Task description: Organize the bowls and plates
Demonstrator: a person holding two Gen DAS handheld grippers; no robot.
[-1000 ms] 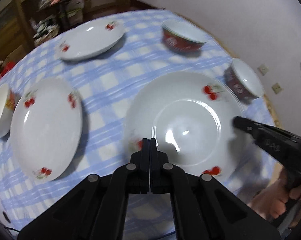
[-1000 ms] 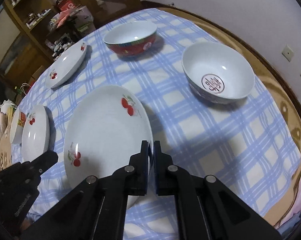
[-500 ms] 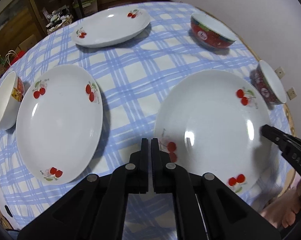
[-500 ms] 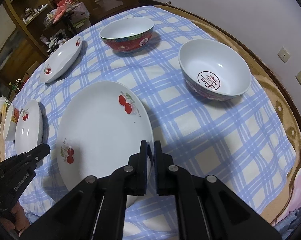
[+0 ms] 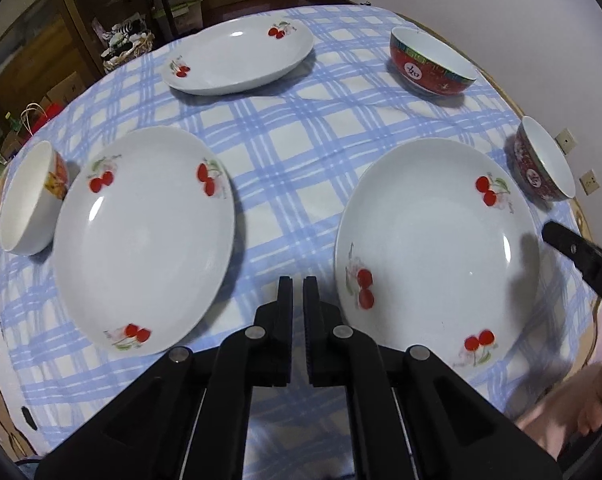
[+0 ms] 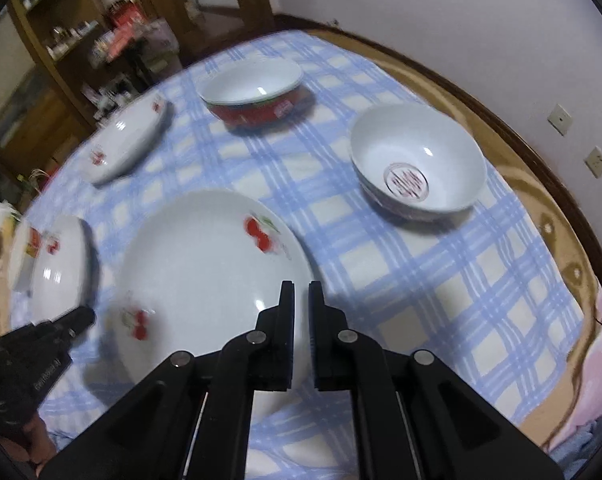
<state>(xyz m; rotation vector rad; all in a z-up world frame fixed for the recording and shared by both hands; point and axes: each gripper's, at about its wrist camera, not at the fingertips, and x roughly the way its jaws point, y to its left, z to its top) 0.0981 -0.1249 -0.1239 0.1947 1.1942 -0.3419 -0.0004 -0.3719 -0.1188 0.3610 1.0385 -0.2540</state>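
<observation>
A: Both tools are clenched on nothing. The left gripper hangs over bare cloth between two plates, jaws nearly together, and the right gripper sits the same way over the near-right rim of the nearest plate.

B: Where does the crockery stand?

A: All of it lies spread on the round table with the blue-and-white checked cloth, nothing stacked. Seen from the left wrist, there is a white oval ceramic plate with red cherry prints on the left, a second of the same kind on the right and a third at the far side. A red-sided bowl with a white inside sits far right, a darker red patterned bowl at the right edge, and a small white bowl with an orange picture touching or just beside the left plate.

B: What worries you?

A: First, the jaws must open before any grasp; lowered closed, they would only shove a plate across the cloth. Second, the glazed rims are thin, sloped and slick, so I judge a shallow pinch could slip and drop a plate onto another. Third, the patterned bowl is near the table's edge, so a nudge outward could send it off. And both tools crowd the same plate, so they could knock together.
</observation>
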